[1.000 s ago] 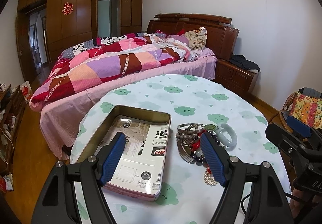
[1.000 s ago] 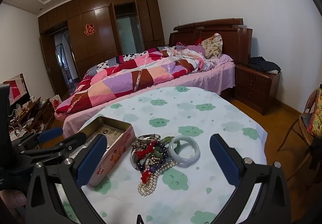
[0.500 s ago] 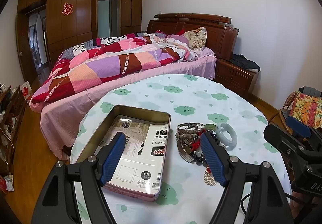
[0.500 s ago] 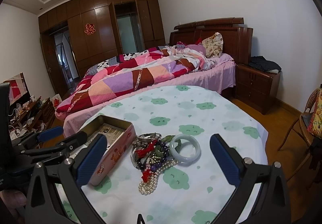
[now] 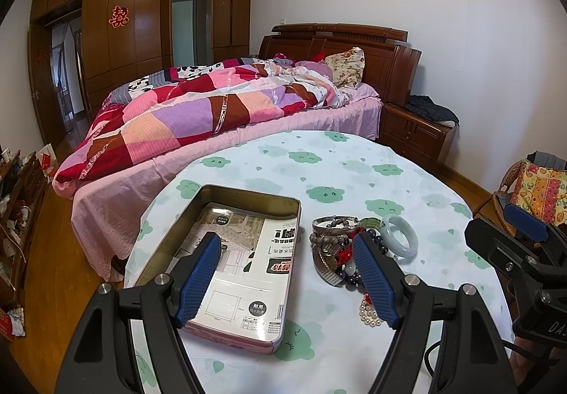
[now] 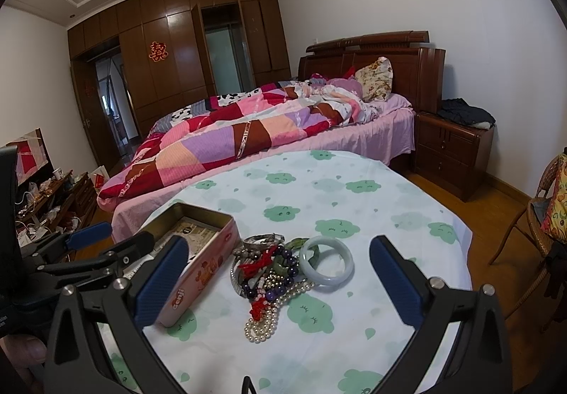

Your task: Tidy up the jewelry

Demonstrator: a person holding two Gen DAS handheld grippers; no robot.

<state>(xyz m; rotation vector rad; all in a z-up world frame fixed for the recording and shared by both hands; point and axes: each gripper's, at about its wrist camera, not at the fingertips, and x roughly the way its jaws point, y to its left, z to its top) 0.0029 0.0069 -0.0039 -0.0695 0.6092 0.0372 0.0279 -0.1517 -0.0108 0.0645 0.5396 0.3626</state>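
Jewelry is seen heaped in one tangle on the cloud-printed tablecloth, just beside the open tin and outside it. A pale jade bangle rests at the heap's right edge, a pearl strand trails toward the camera, and silver bangles lie at the far side. Only printed paper is seen in the tin.

Over the last second almost nothing has been altered. The pile and tin have kept their places, and only a slight forward drift of the right wrist view can be made out, the heap sitting marginally closer. No piece has been lifted.

Both tongs are held wide apart with nothing between their pads. The right gripper is aimed so that the heap lies between its fingers, still above it; the left gripper hovers over the tin's near end.

Sorting is judged not yet begun; the approach appears barely under way, with the bangle the easiest first pick.
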